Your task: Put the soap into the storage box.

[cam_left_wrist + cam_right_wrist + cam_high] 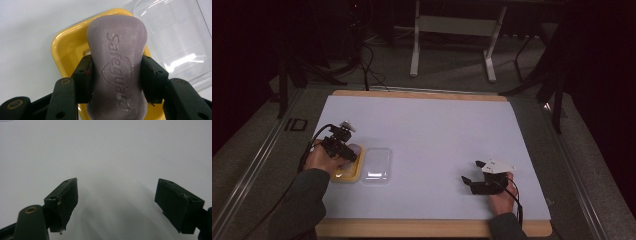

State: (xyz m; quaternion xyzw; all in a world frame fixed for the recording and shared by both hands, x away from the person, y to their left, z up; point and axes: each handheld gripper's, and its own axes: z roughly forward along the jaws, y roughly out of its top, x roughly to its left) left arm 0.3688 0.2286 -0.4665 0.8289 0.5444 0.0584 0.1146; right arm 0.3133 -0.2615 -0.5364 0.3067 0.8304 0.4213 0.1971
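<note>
Soap bar pinched over its yellow dish

At lower left of the high view, the left tool (343, 150) pinches a purple soap bar (117, 67) across its narrow waist; its long axis runs along the jaws, directly above the yellow dish (65, 50). The embossed lettering reads "Safeguard". A clear lid (377, 164) lies just right of the dish. The right tool (473, 176) rests spread, well apart on the desk (437, 130).

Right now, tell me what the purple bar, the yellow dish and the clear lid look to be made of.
Purple bar: solid soap, matte and chalky, with a brand name pressed into its face and pale scuffs.
Yellow dish: probably moulded plastic, though glazed ceramic is possible; glossy, with rounded edges and sharp highlights on the rim.
Clear lid: likely thin transparent plastic; the white table shows through, with streaky reflections.
</note>
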